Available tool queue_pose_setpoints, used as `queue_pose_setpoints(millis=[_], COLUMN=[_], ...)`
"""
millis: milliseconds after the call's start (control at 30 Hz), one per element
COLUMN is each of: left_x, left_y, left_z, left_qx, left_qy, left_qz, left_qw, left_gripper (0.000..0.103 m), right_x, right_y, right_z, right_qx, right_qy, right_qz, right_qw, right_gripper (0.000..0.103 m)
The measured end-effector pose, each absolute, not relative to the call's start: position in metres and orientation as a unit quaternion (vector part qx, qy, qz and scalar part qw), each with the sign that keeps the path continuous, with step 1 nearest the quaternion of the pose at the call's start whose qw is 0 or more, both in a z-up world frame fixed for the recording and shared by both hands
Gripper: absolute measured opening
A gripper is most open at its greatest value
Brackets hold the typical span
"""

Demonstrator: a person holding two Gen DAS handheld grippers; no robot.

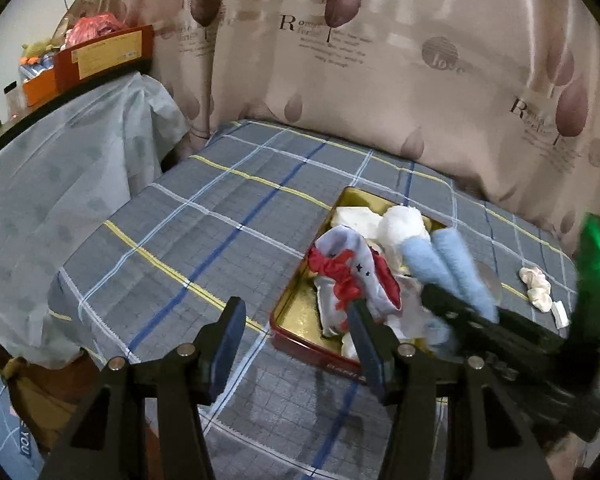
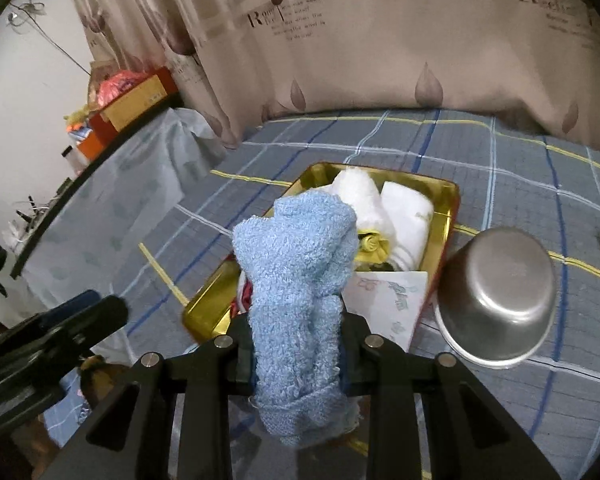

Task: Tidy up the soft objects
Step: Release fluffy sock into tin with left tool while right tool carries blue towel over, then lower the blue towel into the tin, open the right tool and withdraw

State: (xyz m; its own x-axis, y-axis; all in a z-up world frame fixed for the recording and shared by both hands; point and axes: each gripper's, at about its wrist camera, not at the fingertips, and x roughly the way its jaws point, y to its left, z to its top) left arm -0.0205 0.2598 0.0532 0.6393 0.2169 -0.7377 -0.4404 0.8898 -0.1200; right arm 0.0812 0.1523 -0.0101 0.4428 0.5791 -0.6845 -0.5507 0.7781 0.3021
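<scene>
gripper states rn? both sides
Left gripper: open, empty, beside the gold tin.
Right gripper: shut on the blue towel, over the tin.

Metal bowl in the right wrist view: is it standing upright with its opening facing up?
No: the metal bowl lies upside down beside the tin tray.

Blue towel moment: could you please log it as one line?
right hand-held gripper: shut on blue towel | above gold tin | left hand-held gripper: open

an upturned steel bowl [image 2: 496,296] rests on the plaid bedsheet [image 1: 220,216]; a printed curtain [image 1: 380,60] hangs behind.
</scene>
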Motion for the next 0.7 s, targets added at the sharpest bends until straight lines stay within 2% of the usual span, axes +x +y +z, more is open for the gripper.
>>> queue_pose_setpoints(millis=[167,600,700], left_x=[-0.018,-0.014,-0.013], left_y=[0.268,0.271,0.267], left_z=[0.048,0.041,0.039], left_qx=[-0.157,-0.154,-0.146], left_qy=[0.393,0.402,0.407], left_qz=[0.180,0.177,0.176], left_qw=[0.888,0.885,0.884], left_gripper=[0.054,0.054,0.054], right_x=[0.099,0.101,0.097], right_y=[0.166,0.185,0.186], right_z=[-0.030,-0.047,-0.043], right_qx=[0.019,-0.025,-0.038], right_qy=[0.439,0.446,0.437], right_qz=[0.316,0.303,0.307], right_qw=[0.841,0.842,0.845], right_gripper=[0.025,0.025,0.033])
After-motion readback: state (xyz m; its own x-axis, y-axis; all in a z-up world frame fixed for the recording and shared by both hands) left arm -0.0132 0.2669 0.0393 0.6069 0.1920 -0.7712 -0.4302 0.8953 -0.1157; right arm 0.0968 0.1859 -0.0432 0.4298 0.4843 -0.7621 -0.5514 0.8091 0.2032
